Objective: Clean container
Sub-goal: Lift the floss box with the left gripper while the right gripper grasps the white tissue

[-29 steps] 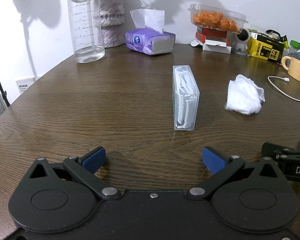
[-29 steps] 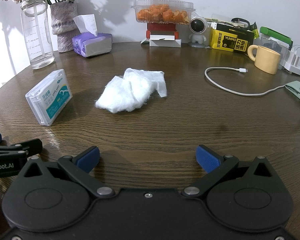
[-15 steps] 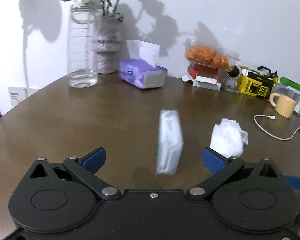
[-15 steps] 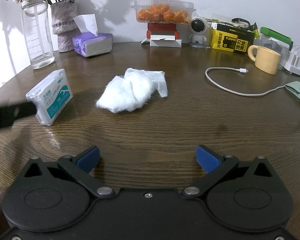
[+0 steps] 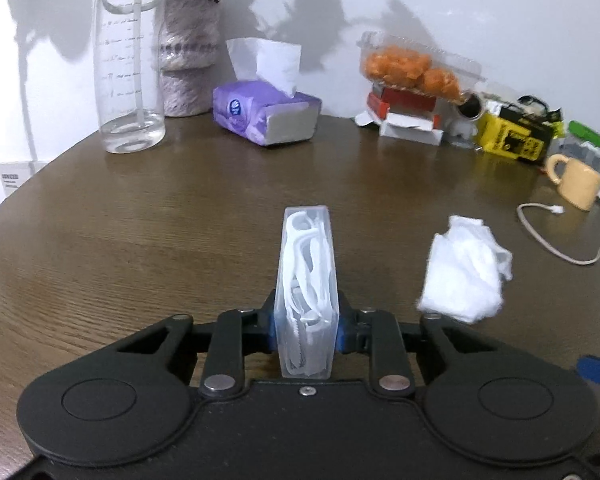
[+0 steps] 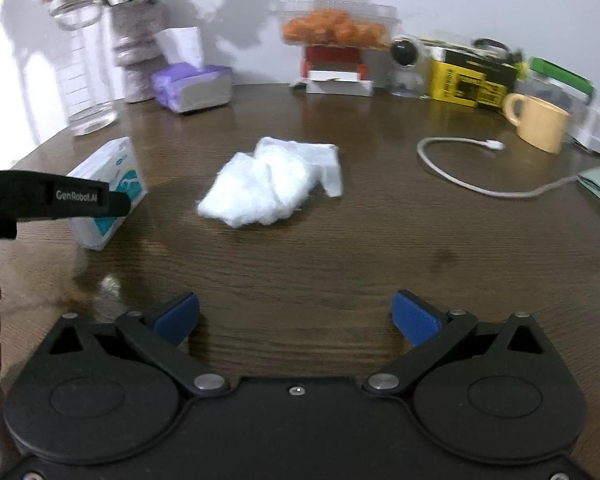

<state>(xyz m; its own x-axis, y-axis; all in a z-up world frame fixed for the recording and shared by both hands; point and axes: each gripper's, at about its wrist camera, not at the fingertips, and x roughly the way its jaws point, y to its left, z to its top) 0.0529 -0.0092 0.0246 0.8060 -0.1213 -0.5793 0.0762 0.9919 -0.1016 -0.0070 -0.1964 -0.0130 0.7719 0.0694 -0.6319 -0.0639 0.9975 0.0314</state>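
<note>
The container stands on edge mid-table, clamped between the just-closed pads of the left gripper, its long axis running away along the fingers. The wipe lies beside it, straight ahead of the right gripper, whose jaws are spread and empty; nothing is seen between.

Two low tongs-mounted fisheyes facing forward, sharing the table.
</note>
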